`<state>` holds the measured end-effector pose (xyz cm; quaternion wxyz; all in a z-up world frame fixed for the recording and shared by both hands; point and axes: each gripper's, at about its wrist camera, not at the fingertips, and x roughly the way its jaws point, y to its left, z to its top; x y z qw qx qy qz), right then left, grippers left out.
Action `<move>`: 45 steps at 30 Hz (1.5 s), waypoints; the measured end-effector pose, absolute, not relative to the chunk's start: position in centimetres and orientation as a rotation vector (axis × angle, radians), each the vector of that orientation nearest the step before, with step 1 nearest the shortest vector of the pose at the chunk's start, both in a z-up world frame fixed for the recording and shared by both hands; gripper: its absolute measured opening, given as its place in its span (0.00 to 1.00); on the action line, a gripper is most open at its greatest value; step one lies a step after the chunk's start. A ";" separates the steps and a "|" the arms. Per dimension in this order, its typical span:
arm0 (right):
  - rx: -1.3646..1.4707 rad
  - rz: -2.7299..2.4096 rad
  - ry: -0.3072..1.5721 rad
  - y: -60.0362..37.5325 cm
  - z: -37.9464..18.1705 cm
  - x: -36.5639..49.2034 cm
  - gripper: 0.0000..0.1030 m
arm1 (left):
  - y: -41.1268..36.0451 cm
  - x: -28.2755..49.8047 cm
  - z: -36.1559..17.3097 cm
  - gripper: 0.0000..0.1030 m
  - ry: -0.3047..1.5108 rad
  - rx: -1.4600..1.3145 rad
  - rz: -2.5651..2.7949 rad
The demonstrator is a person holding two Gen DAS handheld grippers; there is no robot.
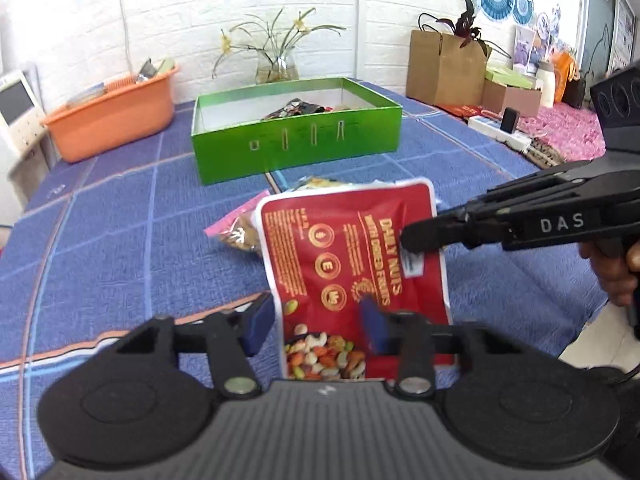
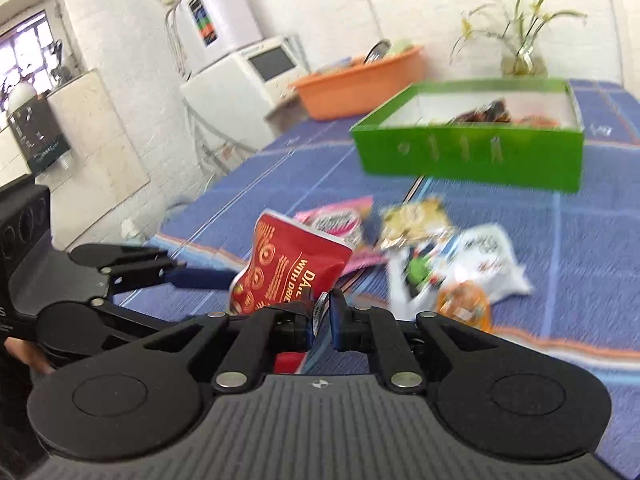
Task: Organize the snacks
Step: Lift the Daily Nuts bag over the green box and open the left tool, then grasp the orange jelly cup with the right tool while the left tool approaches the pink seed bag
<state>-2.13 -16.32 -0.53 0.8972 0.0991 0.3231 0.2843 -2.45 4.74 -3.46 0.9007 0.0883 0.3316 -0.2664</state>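
A red "Daily Nuts" pouch (image 1: pixel 352 272) hangs above the blue tablecloth. My right gripper (image 2: pixel 322 314) is shut on the pouch's right edge (image 2: pixel 292 268); it also shows in the left wrist view (image 1: pixel 408 238). My left gripper (image 1: pixel 316 324) is open, one blue finger (image 1: pixel 258 326) left of the pouch's lower part and the other in front of it. A green box (image 1: pixel 296 140) with a few snacks inside stands behind. Several loose snack packets (image 2: pixel 416 224) lie on the cloth.
An orange tub (image 1: pixel 112 116) stands at the back left. A glass vase with flowers (image 1: pixel 278 64) is behind the box. Brown cartons (image 1: pixel 444 68) and a power strip (image 1: pixel 500 130) lie at the back right. A white appliance (image 2: pixel 248 76) stands beyond the table's edge.
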 end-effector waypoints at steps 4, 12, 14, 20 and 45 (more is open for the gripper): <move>0.227 0.566 0.682 -17.1 -0.6 -0.7 0.15 | 4.4 -0.7 -4.0 0.26 0.720 0.133 -0.585; 0.176 0.551 0.670 -18.3 1.0 0.6 0.15 | 3.3 1.2 -3.4 0.21 0.717 0.095 -0.628; 0.162 0.550 0.639 -18.5 2.0 1.2 0.15 | 2.9 2.0 -2.9 0.20 0.713 0.090 -0.641; 0.148 0.554 0.511 -19.4 5.6 3.3 0.15 | 2.1 4.5 0.4 0.20 0.635 0.068 -0.657; 0.499 0.318 0.341 -26.9 -0.1 18.4 0.95 | -2.7 20.9 0.5 0.50 0.602 0.013 -0.501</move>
